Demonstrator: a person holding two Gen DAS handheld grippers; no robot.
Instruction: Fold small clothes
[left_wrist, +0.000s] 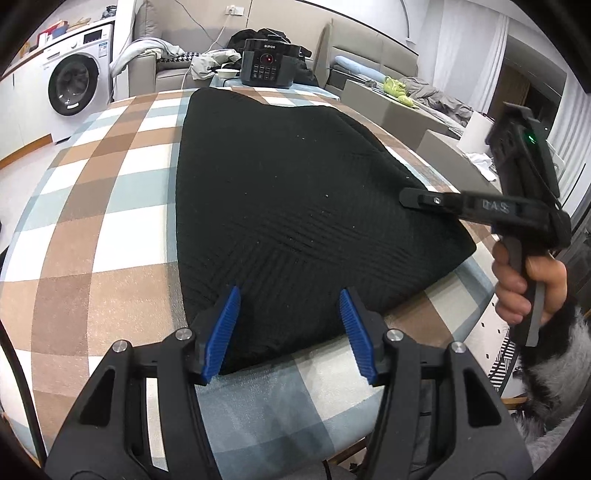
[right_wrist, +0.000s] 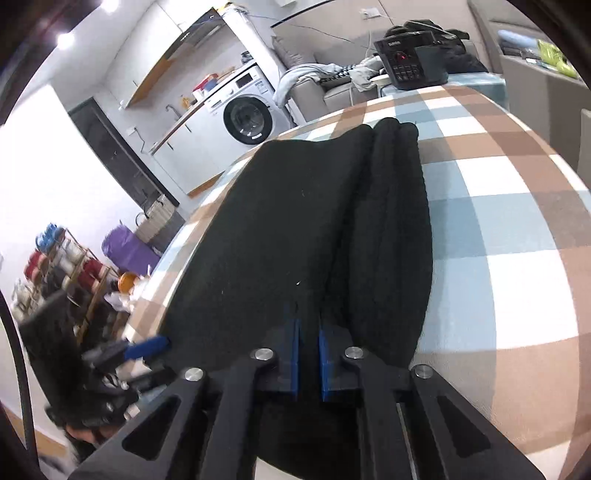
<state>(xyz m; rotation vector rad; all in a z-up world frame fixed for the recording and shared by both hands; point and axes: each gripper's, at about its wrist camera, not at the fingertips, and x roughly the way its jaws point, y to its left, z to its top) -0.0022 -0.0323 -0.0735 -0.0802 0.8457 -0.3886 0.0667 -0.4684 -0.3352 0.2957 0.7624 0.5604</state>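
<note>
You pinch the black knit garment (right_wrist: 295, 229) near the tabletop (right_wrist: 517, 221) front edge with right gripper (right_wrist: 308, 354) fingers closed, left gripper (left_wrist: 290, 321) fingers open astride its hem; lift evenly.

Black garment (left_wrist: 288, 206) lies on a cloth (left_wrist: 110, 206) checked brown, pale blue and white. Blue pads (left_wrist: 225, 325) line the black grippers. At 12 o'clock, a black cooker (left_wrist: 267, 62); at 10 o'clock, a white washer (left_wrist: 79, 77).
</note>
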